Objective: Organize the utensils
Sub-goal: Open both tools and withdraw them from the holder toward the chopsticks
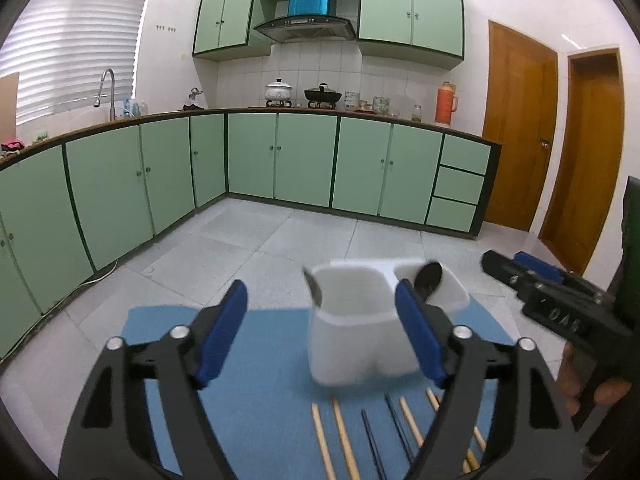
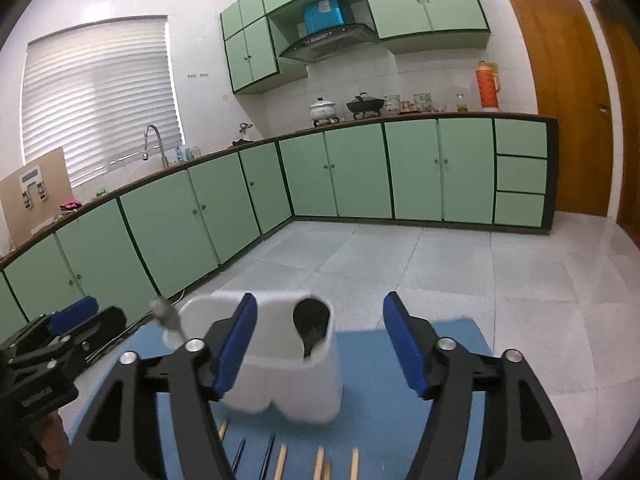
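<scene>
Matt white plastic holder [image 1: 352, 344], wood chopsticks [image 1: 346, 440], blue matt mat [image 1: 264, 344].

bright, even | window [image 2: 100, 96] glare | fisheye edges warped | foreground motion-blurred

Blue mat [image 1: 264, 344] bearing white holder [image 1: 352, 344], wooden [image 1: 345, 436] and seemingly black chopsticks [image 1: 370, 440].
</scene>
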A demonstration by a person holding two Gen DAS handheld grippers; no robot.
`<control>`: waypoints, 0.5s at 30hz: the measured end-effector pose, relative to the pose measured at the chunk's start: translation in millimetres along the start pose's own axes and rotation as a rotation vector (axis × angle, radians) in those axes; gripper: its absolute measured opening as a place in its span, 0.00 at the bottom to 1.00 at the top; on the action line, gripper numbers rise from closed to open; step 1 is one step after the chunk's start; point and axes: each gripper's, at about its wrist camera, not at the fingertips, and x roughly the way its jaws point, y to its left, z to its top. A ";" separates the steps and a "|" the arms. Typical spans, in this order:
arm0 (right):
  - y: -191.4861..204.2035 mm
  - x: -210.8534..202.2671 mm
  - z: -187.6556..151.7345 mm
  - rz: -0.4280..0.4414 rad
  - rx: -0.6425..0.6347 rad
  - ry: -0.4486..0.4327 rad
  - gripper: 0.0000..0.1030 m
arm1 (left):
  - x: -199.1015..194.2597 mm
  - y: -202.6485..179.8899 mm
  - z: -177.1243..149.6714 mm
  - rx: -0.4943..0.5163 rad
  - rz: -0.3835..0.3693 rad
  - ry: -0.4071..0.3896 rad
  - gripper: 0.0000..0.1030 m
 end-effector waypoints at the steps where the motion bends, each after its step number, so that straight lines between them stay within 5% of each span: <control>1: -1.5 -8.6 -3.6 -0.007 0.000 0.004 0.68 | -5.9 0.7 -3.5 -0.004 0.001 0.006 0.77; 8: -10.3 -68.9 -51.9 -0.043 0.028 0.085 0.86 | -51.1 5.8 -50.6 -0.019 -0.002 0.120 0.87; 15: -14.0 -108.8 -113.0 -0.056 0.055 0.237 0.92 | -78.6 9.2 -93.3 -0.022 0.010 0.242 0.91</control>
